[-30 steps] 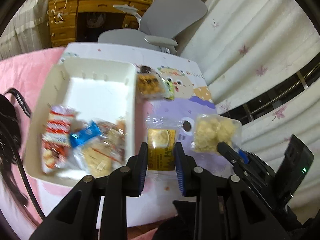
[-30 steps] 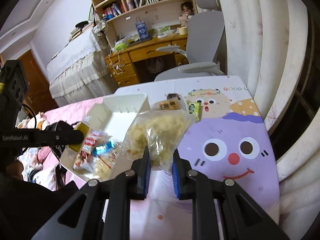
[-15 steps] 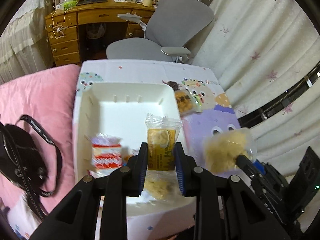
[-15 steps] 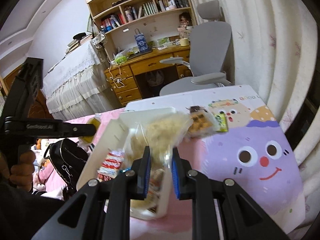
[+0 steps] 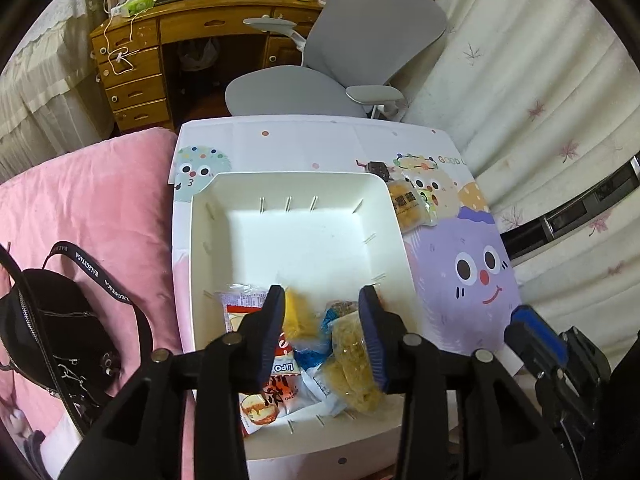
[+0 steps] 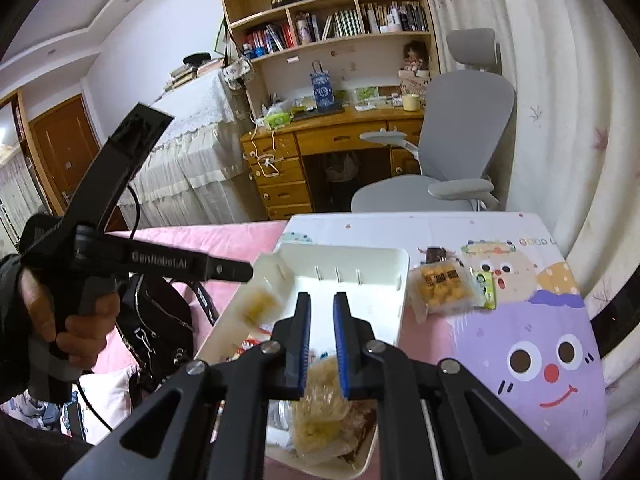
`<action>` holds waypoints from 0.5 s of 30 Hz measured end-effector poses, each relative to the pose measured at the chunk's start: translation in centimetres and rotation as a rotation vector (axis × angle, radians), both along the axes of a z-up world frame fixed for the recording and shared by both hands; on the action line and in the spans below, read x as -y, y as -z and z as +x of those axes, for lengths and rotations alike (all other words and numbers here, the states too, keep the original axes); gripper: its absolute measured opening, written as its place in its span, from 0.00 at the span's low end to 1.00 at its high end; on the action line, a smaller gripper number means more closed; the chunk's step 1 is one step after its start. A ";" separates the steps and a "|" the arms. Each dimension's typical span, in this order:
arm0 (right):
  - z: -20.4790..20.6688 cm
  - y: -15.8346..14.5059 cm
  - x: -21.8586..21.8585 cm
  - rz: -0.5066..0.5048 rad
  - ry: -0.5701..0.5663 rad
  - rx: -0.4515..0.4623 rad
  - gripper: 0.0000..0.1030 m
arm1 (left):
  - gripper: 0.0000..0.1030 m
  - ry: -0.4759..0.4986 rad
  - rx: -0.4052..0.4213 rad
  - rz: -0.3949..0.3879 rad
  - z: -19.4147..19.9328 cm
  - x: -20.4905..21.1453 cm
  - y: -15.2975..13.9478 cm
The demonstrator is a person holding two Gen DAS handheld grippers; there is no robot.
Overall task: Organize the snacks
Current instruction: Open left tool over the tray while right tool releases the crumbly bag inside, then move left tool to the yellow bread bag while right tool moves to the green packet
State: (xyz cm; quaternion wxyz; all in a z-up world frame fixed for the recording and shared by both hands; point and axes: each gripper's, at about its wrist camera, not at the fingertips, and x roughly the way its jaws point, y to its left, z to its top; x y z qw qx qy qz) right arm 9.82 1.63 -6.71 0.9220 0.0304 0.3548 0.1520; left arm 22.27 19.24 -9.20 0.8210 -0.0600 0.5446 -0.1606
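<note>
My left gripper (image 5: 324, 312) hangs over the near end of the white tray (image 5: 288, 176), its jaws opening. The yellow packet (image 5: 298, 316) is between them, loose and dropping; in the right wrist view it is a blur (image 6: 260, 300) under the left gripper's tip (image 6: 244, 271). My right gripper (image 6: 321, 312) is shut with nothing in it. The clear bag of pale crisps (image 6: 320, 400) lies in the tray below it, beside a red-and-white packet (image 5: 276, 376) and a blue one (image 5: 310, 356).
An orange snack packet (image 5: 408, 204), a small green packet (image 6: 486, 286) and a dark sweet (image 5: 376, 168) lie on the cartoon table mat right of the tray. A black bag (image 5: 48, 320) sits on pink bedding at left. A grey chair (image 5: 340, 60) stands beyond the table.
Both grippers moved over the tray. The left jaws have spread and let go of the yellow packet. The crisp bag has left the right jaws and now lies in the tray.
</note>
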 end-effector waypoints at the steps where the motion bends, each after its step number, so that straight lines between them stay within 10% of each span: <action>1: 0.0 0.1 0.1 -0.001 0.004 -0.011 0.11 | 0.41 0.003 -0.004 0.005 0.0 0.0 0.1; 15: 1.7 2.4 5.4 0.065 0.143 -0.237 0.11 | 0.70 0.041 -0.046 0.018 0.5 1.8 -0.7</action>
